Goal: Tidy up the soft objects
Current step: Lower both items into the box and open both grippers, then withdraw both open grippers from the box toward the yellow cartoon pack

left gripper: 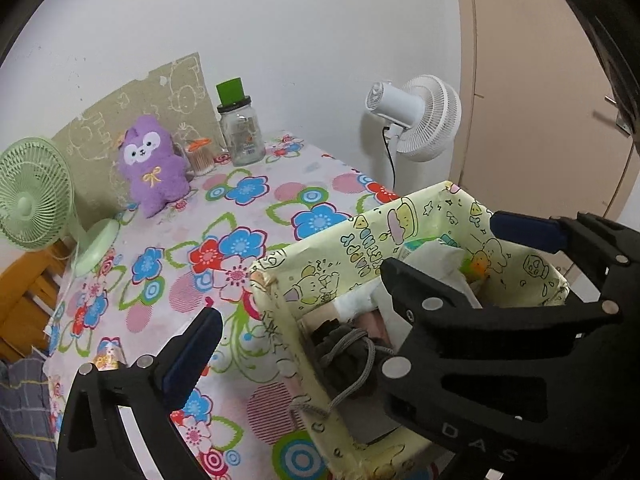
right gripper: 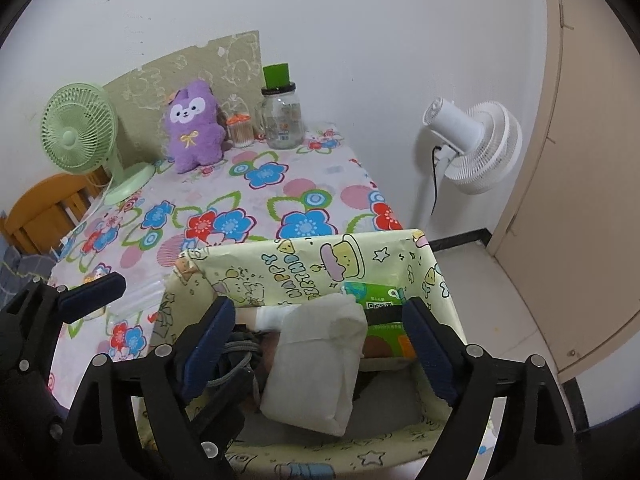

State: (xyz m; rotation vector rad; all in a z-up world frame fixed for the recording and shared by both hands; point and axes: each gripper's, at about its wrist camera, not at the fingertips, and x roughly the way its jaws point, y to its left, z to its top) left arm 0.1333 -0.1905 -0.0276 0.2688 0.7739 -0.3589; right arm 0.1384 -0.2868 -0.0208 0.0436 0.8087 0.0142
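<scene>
A yellow cartoon-print box (right gripper: 256, 276) (left gripper: 360, 236) stands at the near right corner of the floral table. In it lie a white soft packet (right gripper: 316, 360), a green packet (right gripper: 380, 300) and a grey drawstring cloth (left gripper: 348, 356). My right gripper (right gripper: 320, 344) is open over the box, its fingers either side of the white packet without touching it. My left gripper (left gripper: 356, 272) is open, one finger over the table, the other over the box's far side. A purple plush toy (right gripper: 194, 128) (left gripper: 154, 164) sits at the table's back.
A green desk fan (right gripper: 80, 132) stands at the back left. A glass jar with a green lid (right gripper: 282, 112) and a toothpick jar (right gripper: 240, 128) stand by the plush. A white floor fan (right gripper: 472, 148) is right of the table, near a beige door (right gripper: 592, 160).
</scene>
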